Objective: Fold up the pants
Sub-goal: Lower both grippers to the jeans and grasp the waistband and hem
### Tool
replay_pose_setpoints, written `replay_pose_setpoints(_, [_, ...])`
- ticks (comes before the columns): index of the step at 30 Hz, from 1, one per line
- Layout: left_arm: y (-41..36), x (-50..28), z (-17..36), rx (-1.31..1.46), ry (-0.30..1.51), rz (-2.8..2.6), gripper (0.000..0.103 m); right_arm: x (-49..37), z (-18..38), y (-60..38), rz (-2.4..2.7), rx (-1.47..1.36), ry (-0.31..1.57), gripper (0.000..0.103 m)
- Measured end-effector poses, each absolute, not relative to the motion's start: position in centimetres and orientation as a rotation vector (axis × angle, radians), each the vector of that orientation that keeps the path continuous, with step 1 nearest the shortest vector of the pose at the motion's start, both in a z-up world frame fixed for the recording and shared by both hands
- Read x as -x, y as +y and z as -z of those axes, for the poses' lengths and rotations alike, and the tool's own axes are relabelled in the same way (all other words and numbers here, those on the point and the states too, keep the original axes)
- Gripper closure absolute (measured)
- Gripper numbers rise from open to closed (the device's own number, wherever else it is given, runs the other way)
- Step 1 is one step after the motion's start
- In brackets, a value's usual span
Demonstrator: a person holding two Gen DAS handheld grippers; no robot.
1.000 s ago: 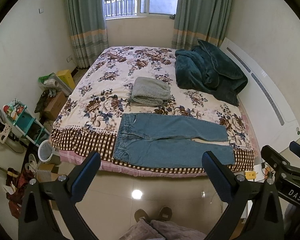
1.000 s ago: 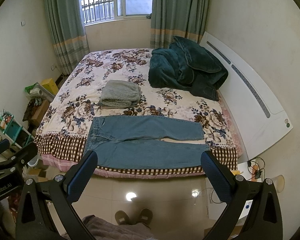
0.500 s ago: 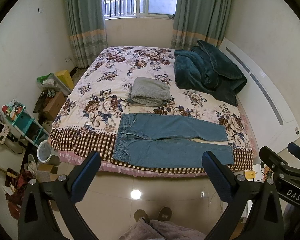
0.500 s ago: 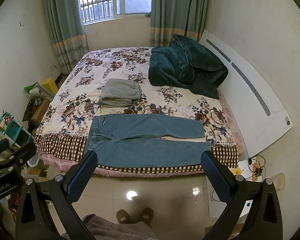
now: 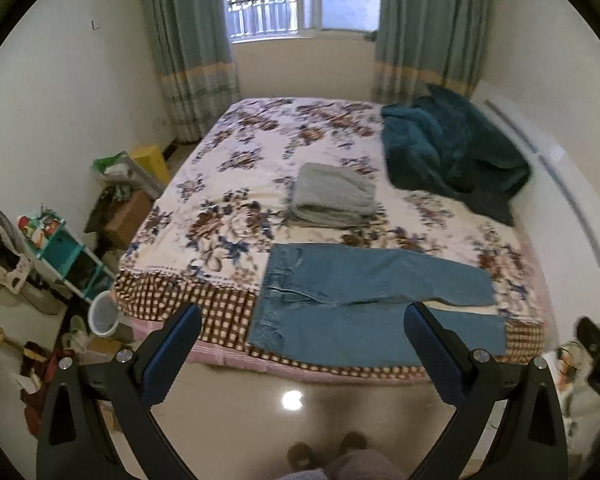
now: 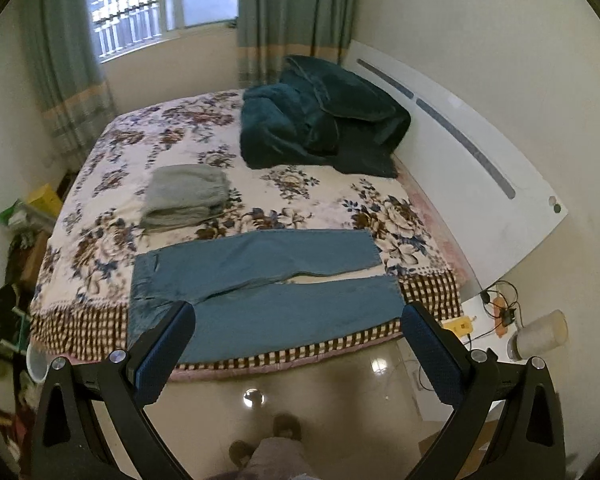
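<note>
One pair of jeans, laid flat along the near edge of the bed, waistband at my left, cuffs at my right, legs side by side with a thin gap opening toward the cuffs. Nothing folded yet by the look of it.

Both tools are off the cloth. Left gripper and right gripper hang over the floor short of the bed edge, jaws spread wide, nothing between the pads. In the left view the jeans sit ahead of and above the fingertips, roughly centred in the gap; in the right view much the same, with the near leg just beyond the tips.

My read of the step: approach, then a lengthwise fold, one leg onto the other. To do it well I'd take the near leg at two points, left near the waistband corner, right near the cuff, pinch only the top layer plus its back, lift together and carry it over so the edges line up. Denim is stiff, so uneven lift would skew the crease.

Folded grey garment lies just behind the jeans, not touching as far as I can tell. Teal blanket is heaped by the headboard, well apart.
</note>
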State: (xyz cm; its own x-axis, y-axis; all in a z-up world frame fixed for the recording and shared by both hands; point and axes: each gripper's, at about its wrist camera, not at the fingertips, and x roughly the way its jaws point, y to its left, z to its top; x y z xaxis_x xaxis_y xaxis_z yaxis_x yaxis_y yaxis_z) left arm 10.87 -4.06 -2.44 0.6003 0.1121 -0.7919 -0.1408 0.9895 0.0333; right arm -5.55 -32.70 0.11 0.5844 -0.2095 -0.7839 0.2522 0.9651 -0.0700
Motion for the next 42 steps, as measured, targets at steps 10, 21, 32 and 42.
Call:
replay_pose_setpoints(10, [-2.9,-25.4,12.2,0.13,1.109,-0.306,0.0,-14.5,11.8,-43.0,0.339,-0.165,1.057,0.0])
replay_pose_setpoints(21, [-0.3,-44.4,33.9,0.469,1.467,-0.589,0.0,-39.4,35.9,-55.6,0.394,-0.251,1.348,0.0])
replay_pose_setpoints(32, [3.6,-55.5,53.8,0.755,1.553,-0.818,0.0,-50.6,56.8,-62.3,0.558,-0.397,1.496,0.0])
replay_pose_setpoints(42, [6.5,-58.3,58.5,0.791,1.56,-0.962,0.0,-55.2,64.9,-63.3,0.627,-0.539,1.577,0.0])
